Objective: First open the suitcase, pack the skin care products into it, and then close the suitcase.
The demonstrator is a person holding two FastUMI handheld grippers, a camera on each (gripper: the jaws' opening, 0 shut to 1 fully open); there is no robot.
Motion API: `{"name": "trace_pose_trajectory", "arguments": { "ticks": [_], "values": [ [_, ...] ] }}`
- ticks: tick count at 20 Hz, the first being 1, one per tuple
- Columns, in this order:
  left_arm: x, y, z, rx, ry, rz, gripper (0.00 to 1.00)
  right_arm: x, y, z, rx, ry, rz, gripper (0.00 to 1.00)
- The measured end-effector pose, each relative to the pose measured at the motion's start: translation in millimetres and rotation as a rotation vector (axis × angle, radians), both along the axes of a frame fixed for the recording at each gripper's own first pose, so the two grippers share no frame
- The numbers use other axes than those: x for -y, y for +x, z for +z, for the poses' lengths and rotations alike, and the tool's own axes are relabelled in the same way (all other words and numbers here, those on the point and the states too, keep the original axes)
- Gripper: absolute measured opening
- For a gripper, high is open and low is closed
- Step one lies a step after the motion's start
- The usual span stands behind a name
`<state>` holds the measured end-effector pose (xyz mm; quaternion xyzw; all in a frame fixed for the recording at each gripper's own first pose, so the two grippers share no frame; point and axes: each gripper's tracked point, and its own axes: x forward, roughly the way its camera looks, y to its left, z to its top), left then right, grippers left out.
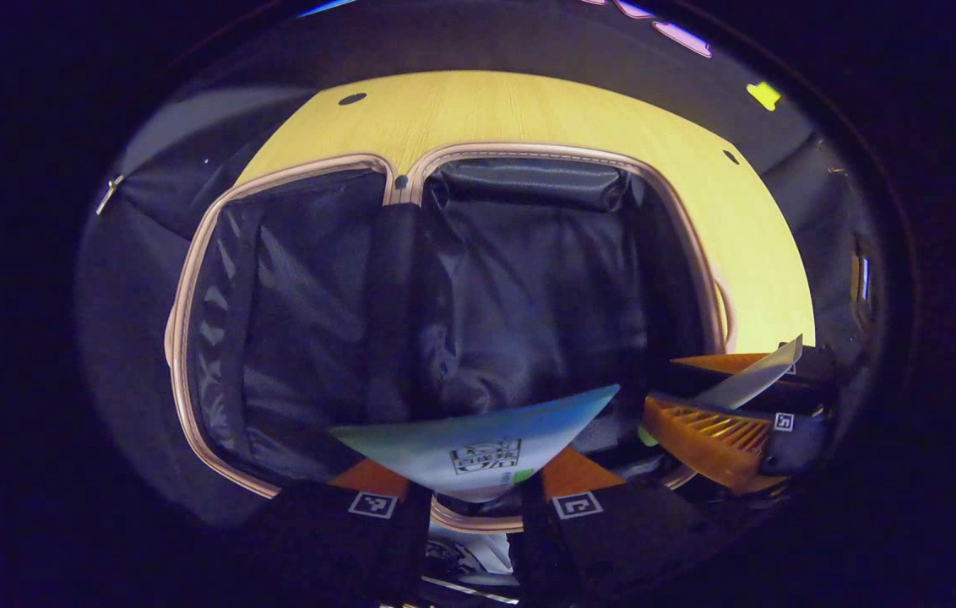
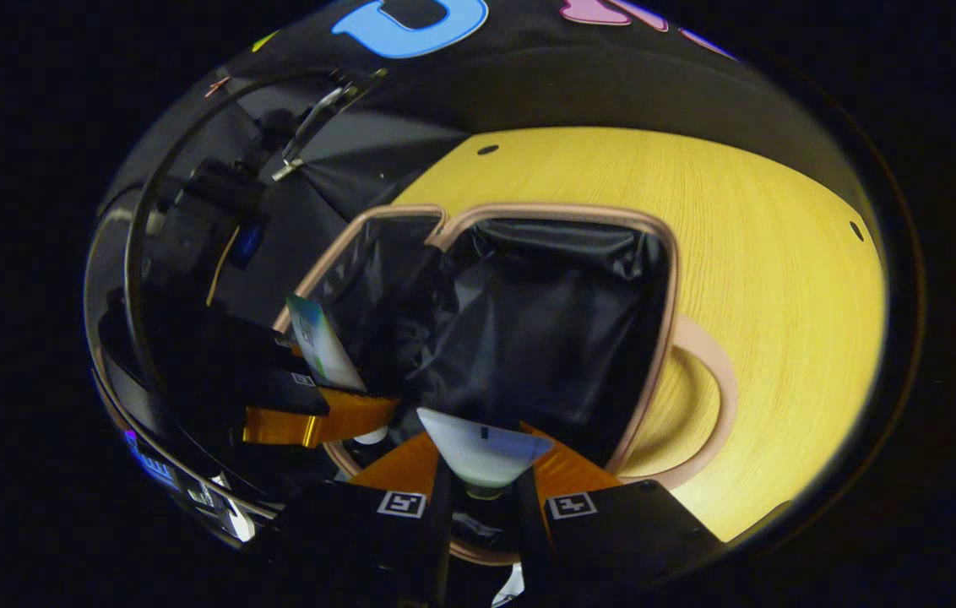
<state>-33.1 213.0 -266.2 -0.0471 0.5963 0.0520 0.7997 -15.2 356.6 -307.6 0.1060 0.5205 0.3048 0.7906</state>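
Over open suitcase (image 1: 478, 287): two gripped tubes (image 1: 478, 452) (probably).

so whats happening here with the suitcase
A person is packing skin care tubes into an open suitcase lying flat on a wooden table. The left gripper is shut on a blue-and-white tube, and the right gripper is shut on a white tube. Both tubes are held over the suitcase's black-lined compartment, not yet set down. The suitcase is not yet closed.
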Motion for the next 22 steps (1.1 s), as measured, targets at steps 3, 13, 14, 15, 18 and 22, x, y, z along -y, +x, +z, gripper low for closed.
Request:
{"name": "trace_pose_trajectory", "arguments": {
  "ticks": [3,13,14,15,18,22],
  "values": [
    [4,6,-13,-0.005,-0.023,-0.019,0.55,1,-4,-18,-0.040,-0.096,-0.050,0.37],
    [-17,29,52,0.287,-0.036,-0.091,0.85,2,9,22,0.035,-0.029,-0.197,0.80],
    [-30,31,71,0.345,-0.040,-0.069,0.91,7,13,32,0.077,-0.023,-0.191,0.86],
    [-45,32,88,0.406,-0.045,-0.045,0.96,9,16,47,0.125,-0.005,-0.181,0.98],
    [-125,35,131,0.565,0.016,0.051,0.96,16,22,89,0.262,0.033,-0.155,0.98],
    [-252,14,135,0.560,0.116,0.250,0.96,39,30,135,0.421,0.046,-0.145,0.97]
  ]
}}
